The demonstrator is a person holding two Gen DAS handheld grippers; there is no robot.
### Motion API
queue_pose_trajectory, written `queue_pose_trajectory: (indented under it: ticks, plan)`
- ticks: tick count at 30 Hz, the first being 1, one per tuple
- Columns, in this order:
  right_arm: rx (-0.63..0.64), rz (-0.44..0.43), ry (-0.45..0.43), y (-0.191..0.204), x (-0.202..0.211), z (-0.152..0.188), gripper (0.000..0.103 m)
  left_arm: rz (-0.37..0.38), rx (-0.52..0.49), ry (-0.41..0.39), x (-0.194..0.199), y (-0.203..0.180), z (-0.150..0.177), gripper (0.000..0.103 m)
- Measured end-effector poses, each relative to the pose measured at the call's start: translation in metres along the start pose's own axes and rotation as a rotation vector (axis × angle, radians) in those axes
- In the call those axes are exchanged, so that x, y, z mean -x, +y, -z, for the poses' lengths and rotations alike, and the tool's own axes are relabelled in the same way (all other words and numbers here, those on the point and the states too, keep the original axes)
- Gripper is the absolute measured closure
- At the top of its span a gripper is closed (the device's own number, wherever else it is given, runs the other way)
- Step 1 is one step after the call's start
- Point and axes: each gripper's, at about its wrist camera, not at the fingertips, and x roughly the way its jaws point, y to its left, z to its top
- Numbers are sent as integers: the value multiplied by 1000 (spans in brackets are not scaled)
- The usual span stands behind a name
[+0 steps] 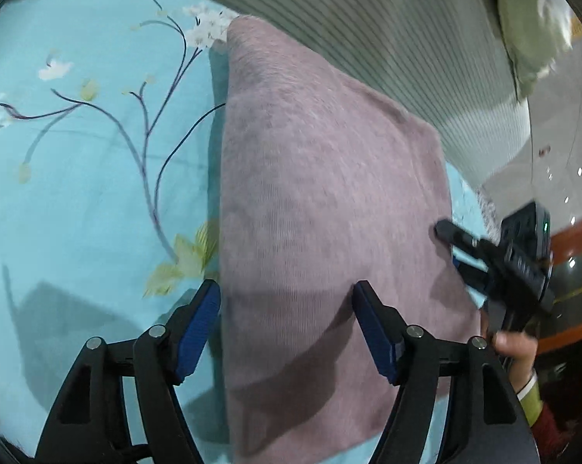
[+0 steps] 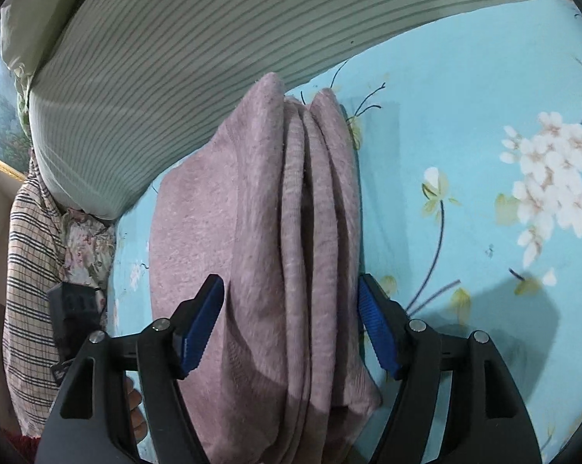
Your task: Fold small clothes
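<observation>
Garment (image 2: pixel 252 232): mauve knit cloth, matt, softly fuzzy, finely ribbed. Bed sheet (image 1: pixel 97 193): smooth turquoise cloth, floral print. Pillow (image 2: pixel 167 69): striped woven cloth, matt. Right tongs (image 2: pixel 291 328) and left tongs (image 1: pixel 287 328): matt black plastic, ridged blue pads (image 2: pixel 376 328), bright metal pins (image 1: pixel 414 331).

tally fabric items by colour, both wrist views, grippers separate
Mauve folded garment: 1
Turquoise floral bedsheet: 1
Green striped quilt: 1
Plaid cloth: 1
Floral-print cloth: 1
Grippers: 2, left gripper and right gripper, both open
Total: 7
</observation>
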Motion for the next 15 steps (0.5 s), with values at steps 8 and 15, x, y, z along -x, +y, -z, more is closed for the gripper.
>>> queue_pose_trajectory:
  ticks: [8, 15]
  plan:
    - [25, -18, 28, -2, -7, -3, 51, 26, 45, 17, -29, 7, -13, 25]
    - [16, -46, 12, 12, 3, 2, 72, 13, -32, -20, -23, -6, -10, 62]
